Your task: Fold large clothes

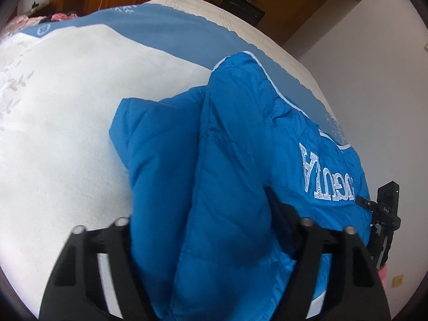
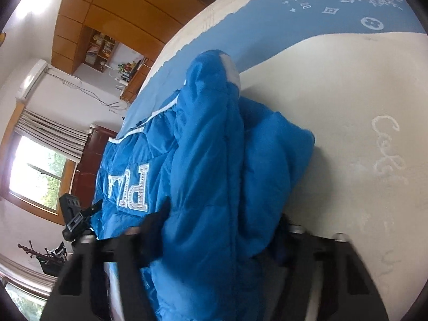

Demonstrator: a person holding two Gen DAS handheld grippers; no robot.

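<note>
Approx. halfway: jacket [image 1: 214,174] bunched on bed [image 1: 67,107], sleeve toward 12 o'clock; left tool [image 1: 211,230] and right tool [image 2: 214,230] both grip it, final folds remain.

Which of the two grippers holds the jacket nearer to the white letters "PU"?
The right gripper: the letters "PU" sit just beside its jaws on the blue jacket. The left gripper sees the word's other end.

Your bright blue puffer jacket [image 1: 227,160] lies bunched on the bed, a puffy fold standing up along its middle, white lettering and white piping showing.
</note>
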